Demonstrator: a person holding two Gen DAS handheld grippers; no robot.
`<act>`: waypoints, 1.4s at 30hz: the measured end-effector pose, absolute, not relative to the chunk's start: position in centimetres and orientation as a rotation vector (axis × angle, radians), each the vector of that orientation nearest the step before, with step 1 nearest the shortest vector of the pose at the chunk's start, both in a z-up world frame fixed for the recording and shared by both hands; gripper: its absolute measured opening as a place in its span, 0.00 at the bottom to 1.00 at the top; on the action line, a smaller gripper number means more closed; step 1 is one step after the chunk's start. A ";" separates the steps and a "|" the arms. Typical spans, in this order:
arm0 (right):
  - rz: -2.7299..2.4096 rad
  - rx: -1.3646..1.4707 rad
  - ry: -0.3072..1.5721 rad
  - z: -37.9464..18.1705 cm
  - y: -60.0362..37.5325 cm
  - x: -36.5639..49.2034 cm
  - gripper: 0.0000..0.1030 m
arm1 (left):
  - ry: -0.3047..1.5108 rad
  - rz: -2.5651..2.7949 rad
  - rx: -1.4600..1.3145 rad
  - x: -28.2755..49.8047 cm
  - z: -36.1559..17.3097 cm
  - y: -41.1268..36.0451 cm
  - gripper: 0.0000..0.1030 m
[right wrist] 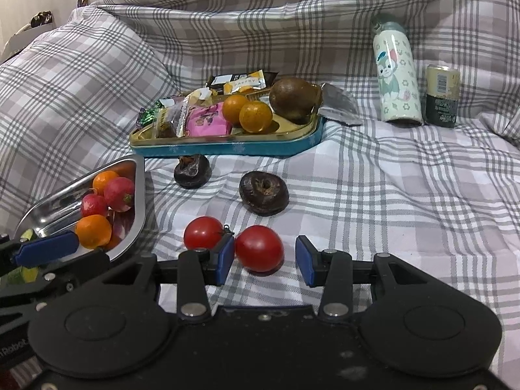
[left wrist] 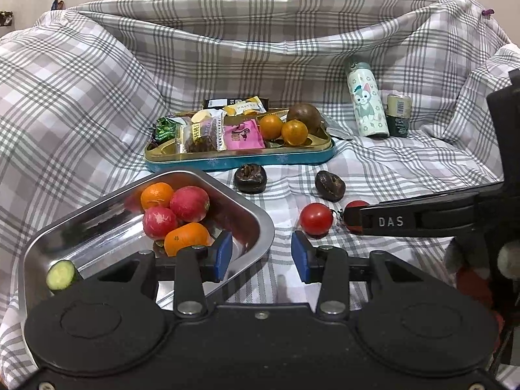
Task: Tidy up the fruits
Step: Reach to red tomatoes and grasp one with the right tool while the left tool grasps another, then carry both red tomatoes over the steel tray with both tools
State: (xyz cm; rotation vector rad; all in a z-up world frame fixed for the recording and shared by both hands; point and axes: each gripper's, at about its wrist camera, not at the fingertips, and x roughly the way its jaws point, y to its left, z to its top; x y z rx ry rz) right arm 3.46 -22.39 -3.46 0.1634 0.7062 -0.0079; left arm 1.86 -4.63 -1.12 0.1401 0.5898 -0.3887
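A steel tray [left wrist: 97, 227] at the near left holds two oranges [left wrist: 187, 237], two pink-red round fruits [left wrist: 189, 203] and a cucumber slice [left wrist: 61, 274]. My left gripper [left wrist: 262, 256] is open and straddles the tray's right corner: one pad is inside the tray, the other outside it. Two red tomatoes lie on the checked cloth. My right gripper [right wrist: 265, 258] is open around the nearer tomato [right wrist: 260, 248]; the left pad is at the tomato and the right pad stands clear. The second tomato [right wrist: 203, 232] sits just left of it.
Two dark brown wrinkled fruits [right wrist: 264, 193] [right wrist: 191, 170] lie on the cloth. Behind them a blue tin [right wrist: 227, 149] carries snack packets, two oranges [right wrist: 255, 116] and a brown fruit [right wrist: 294, 97]. A cartoon bottle [right wrist: 398, 81] and a can [right wrist: 442, 97] stand at the back right.
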 end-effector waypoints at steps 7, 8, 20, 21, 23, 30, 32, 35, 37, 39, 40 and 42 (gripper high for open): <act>-0.017 0.145 0.722 -3.6 -22.1 3.9 0.43 | 0.590 -0.401 0.159 1.7 -1.2 -4.9 0.49; -0.020 0.146 0.731 -3.7 -22.1 4.0 0.43 | 0.588 -0.400 0.159 1.7 -1.2 -4.9 0.49; -0.041 0.159 0.764 -3.9 -22.6 4.2 0.34 | 0.609 -0.417 0.192 1.4 -1.1 -5.6 0.48; -0.049 0.169 0.764 -3.8 -22.9 4.1 0.34 | 0.608 -0.417 0.198 1.4 -1.0 -5.8 0.48; -0.063 0.200 0.760 -3.4 -23.8 4.0 0.34 | 0.606 -0.417 0.200 1.3 -0.9 -6.2 0.48; -0.106 0.263 0.722 -1.8 -25.9 3.7 0.34 | 0.610 -0.418 0.229 1.9 -0.8 -8.8 0.48; -0.117 0.270 0.709 -1.4 -26.4 3.5 0.34 | 0.608 -0.427 0.245 2.1 -1.0 -9.8 0.49; -0.135 0.276 0.691 -0.9 -27.0 3.1 0.34 | 0.616 -0.429 0.247 2.5 -1.3 -11.1 0.49; -0.142 0.289 0.683 -0.6 -27.5 2.9 0.34 | 0.632 -0.417 0.242 3.0 -1.7 -11.8 0.48; -0.149 0.307 0.677 -0.5 -28.0 2.7 0.35 | 0.642 -0.403 0.239 3.4 -2.0 -12.3 0.48; -0.152 0.314 0.675 -0.4 -28.3 2.7 0.35 | 0.646 -0.393 0.236 3.7 -2.2 -12.5 0.48; -0.159 0.318 0.671 -0.2 -28.6 2.5 0.35 | 0.653 -0.374 0.230 4.0 -2.5 -12.7 0.48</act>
